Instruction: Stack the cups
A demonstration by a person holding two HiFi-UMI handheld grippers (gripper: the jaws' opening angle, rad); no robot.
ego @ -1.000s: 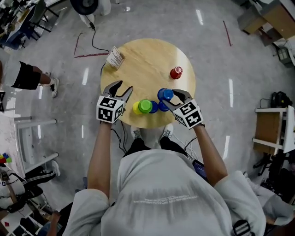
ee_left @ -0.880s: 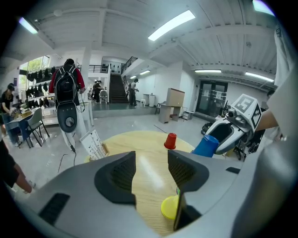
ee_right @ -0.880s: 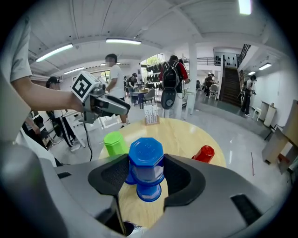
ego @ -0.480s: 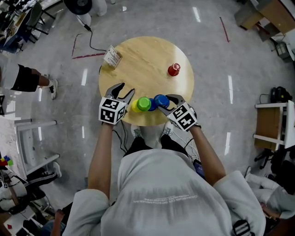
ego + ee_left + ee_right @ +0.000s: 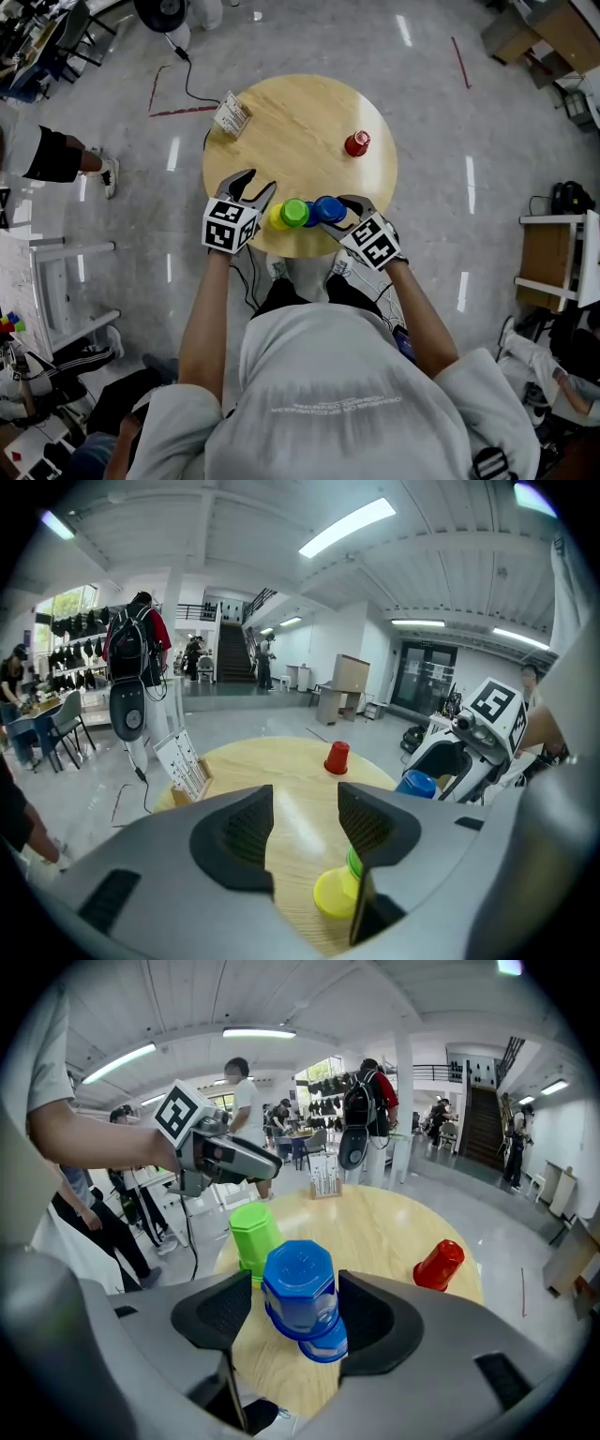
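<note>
The right gripper's jaws have just been opening and stand wide around the upper blue cup, the pads not pressing it. That cup sits tilted on the lower blue cup at the near edge of the table, just right of the green cup, which caps the yellow cup. The likely trouble is that a jaw brushing the crooked cup on withdrawal could tip it off the stack, over the near edge, or into the green cup. The left gripper hovers wide open and empty, just left of the yellow cup. 1 red cup stands far right, unstacked.
</note>
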